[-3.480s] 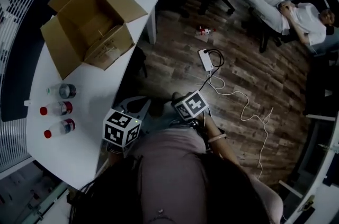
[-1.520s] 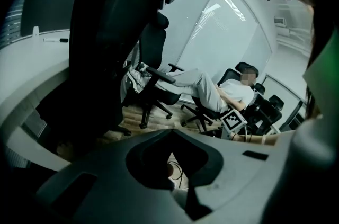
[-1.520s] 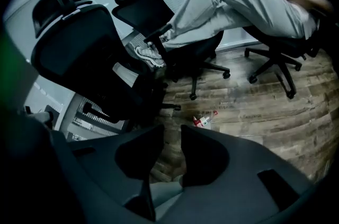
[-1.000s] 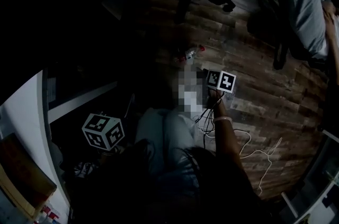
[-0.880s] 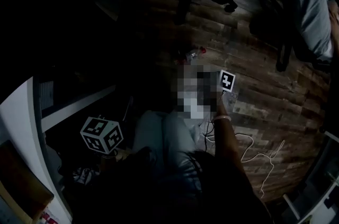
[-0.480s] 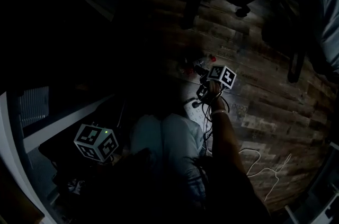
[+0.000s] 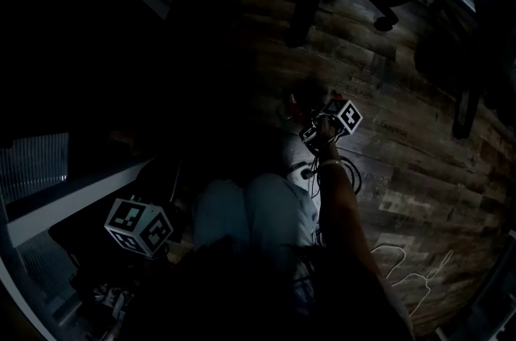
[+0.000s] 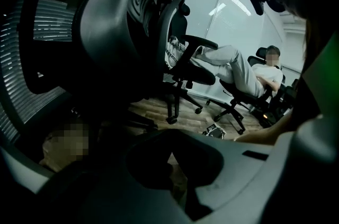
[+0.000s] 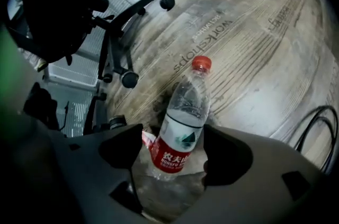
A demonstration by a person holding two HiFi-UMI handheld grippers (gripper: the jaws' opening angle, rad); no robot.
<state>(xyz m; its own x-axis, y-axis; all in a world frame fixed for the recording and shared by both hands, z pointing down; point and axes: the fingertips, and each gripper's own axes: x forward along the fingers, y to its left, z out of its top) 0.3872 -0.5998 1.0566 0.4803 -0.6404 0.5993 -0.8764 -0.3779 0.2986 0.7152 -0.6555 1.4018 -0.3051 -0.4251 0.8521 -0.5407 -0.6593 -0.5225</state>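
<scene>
One bottle (image 9: 180, 127): lying on the floor (image 9: 254, 59), red cap pointing at 12 o'clock.
Right tongs (image 9: 174, 139): gaping wide, straddling its label, not visibly squeezing.
Left tongs (image 8: 170, 143): closed, empty.
Care: I am centring on the label and closing gently.

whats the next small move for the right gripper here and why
Probably close the right gripper on the water bottle. The bottle lies on the wooden floor with its red-labelled body between the open jaws, red cap pointing away, so squeezing there looks like the natural next step.
</scene>
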